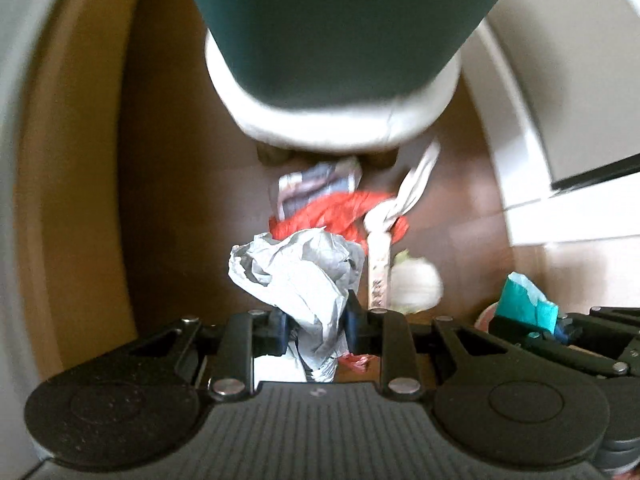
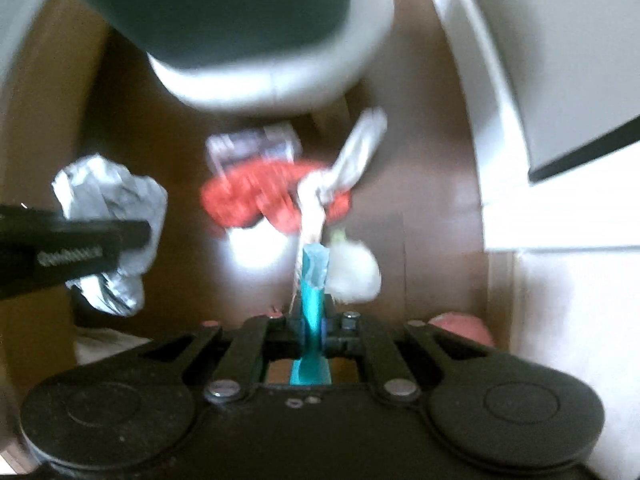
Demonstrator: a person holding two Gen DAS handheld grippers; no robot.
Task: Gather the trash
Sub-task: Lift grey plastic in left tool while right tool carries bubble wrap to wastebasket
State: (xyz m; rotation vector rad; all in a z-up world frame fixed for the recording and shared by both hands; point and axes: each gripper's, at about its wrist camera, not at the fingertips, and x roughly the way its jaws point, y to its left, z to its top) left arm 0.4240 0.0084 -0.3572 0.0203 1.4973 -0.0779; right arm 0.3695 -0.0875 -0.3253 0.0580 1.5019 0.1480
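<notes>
My left gripper [image 1: 316, 320] is shut on a crumpled grey-white paper [image 1: 296, 276] held above the brown floor; it also shows in the right wrist view [image 2: 112, 208]. My right gripper [image 2: 316, 316] is shut on a teal wrapper [image 2: 314, 280], which also shows in the left wrist view [image 1: 524, 300]. On the floor ahead lie a red plastic bag [image 1: 340, 212], a knotted white bag [image 1: 400, 200], a striped wrapper [image 1: 316, 184], a paper stick wrapper [image 1: 378, 272] and a white ball of trash [image 1: 416, 284]. A dark green bin with a white rim [image 1: 340, 40] stands beyond them.
A white wall and baseboard [image 1: 560, 208] run along the right. A tan curved surface [image 1: 72, 160] borders the left. Something pink [image 2: 460, 328] lies near my right gripper. The right wrist view is blurred.
</notes>
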